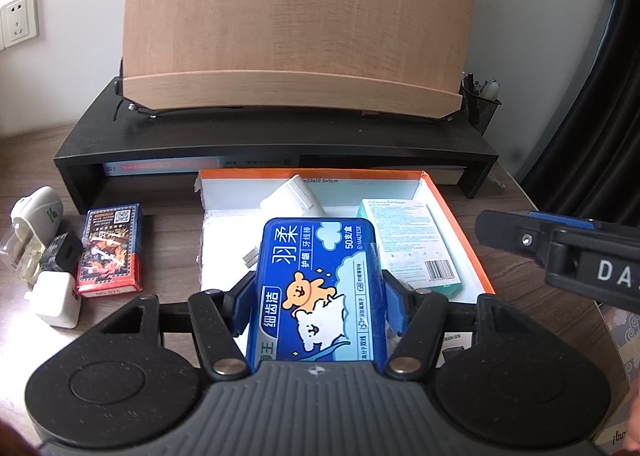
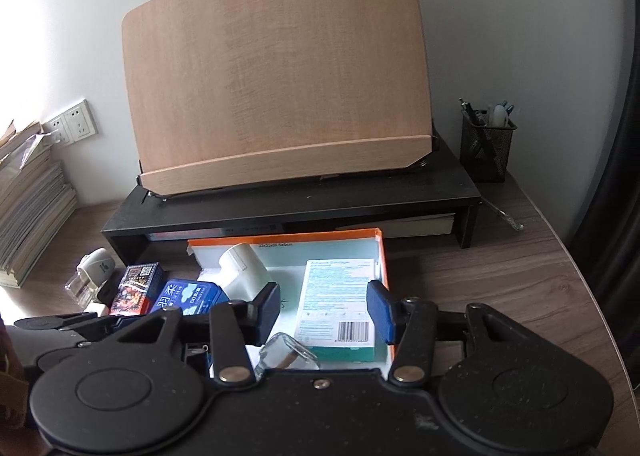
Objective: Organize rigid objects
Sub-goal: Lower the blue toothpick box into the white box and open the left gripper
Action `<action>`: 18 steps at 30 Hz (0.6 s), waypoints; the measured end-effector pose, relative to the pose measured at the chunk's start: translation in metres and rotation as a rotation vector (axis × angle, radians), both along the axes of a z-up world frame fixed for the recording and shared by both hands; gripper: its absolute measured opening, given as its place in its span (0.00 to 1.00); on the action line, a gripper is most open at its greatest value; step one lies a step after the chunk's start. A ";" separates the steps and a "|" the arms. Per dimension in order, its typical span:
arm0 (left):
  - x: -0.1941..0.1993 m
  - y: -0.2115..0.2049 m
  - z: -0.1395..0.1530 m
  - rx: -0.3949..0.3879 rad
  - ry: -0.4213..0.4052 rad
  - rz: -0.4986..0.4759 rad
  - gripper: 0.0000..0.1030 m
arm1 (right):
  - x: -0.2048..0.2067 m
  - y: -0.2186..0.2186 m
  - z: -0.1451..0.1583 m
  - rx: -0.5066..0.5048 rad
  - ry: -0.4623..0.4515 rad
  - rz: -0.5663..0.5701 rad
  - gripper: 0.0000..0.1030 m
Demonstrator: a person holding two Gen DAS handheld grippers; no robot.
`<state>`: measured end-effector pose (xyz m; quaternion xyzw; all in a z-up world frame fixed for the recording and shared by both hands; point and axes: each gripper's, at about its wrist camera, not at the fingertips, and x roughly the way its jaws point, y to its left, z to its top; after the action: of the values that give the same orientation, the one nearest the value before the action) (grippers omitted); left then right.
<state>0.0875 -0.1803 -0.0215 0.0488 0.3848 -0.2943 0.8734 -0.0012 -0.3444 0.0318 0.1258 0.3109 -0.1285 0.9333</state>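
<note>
My left gripper (image 1: 318,296) is shut on a blue dental floss box (image 1: 320,292) and holds it over the near edge of an orange-rimmed white tray (image 1: 456,211). The blue box also shows in the right wrist view (image 2: 188,296). In the tray lie a teal bandage box (image 1: 412,244) and a white plug adapter (image 1: 294,197). My right gripper (image 2: 324,308) is open and empty, over the tray (image 2: 382,256) above the bandage box (image 2: 340,308). A small clear object (image 2: 286,352) lies in the tray below it.
Left of the tray lie a red-blue card box (image 1: 110,248), a black charger (image 1: 62,252), a white charger (image 1: 56,298) and a white-clear plug-in device (image 1: 32,223). Behind stands a black monitor riser (image 1: 280,139) with a wooden board (image 1: 296,23). A mesh pen holder (image 2: 486,143) stands right.
</note>
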 end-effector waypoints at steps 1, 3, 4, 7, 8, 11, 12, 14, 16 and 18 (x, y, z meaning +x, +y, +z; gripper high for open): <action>0.001 -0.002 0.000 0.000 -0.001 -0.006 0.61 | -0.001 -0.001 0.000 -0.001 -0.001 -0.001 0.59; 0.003 -0.006 -0.001 -0.002 -0.001 -0.020 0.61 | -0.004 -0.002 0.001 -0.007 -0.006 -0.010 0.61; 0.004 -0.008 0.000 -0.001 -0.006 -0.027 0.61 | -0.006 -0.003 0.002 -0.008 -0.008 -0.012 0.63; 0.007 -0.012 0.002 0.003 -0.006 -0.045 0.62 | -0.008 -0.003 0.003 -0.011 -0.012 -0.019 0.66; 0.008 -0.012 0.003 0.004 -0.010 -0.045 0.65 | -0.009 -0.002 0.004 -0.014 -0.015 -0.022 0.66; 0.008 -0.010 0.007 0.007 -0.013 -0.042 0.71 | -0.009 0.001 0.006 -0.021 -0.017 -0.025 0.68; 0.007 -0.008 0.008 0.010 -0.013 -0.039 0.73 | -0.009 0.003 0.007 -0.023 -0.017 -0.024 0.69; 0.006 -0.004 0.011 0.012 -0.016 -0.027 0.76 | -0.009 0.006 0.008 -0.026 -0.019 -0.018 0.69; 0.006 0.001 0.014 0.013 -0.020 -0.013 0.78 | -0.008 0.012 0.009 -0.028 -0.019 -0.010 0.70; 0.005 0.008 0.016 0.019 -0.025 0.000 0.82 | -0.007 0.018 0.009 -0.028 -0.017 0.002 0.70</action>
<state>0.0924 -0.1724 -0.0051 0.0608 0.3769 -0.2901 0.8776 -0.0080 -0.3261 0.0412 0.1134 0.3011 -0.1309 0.9377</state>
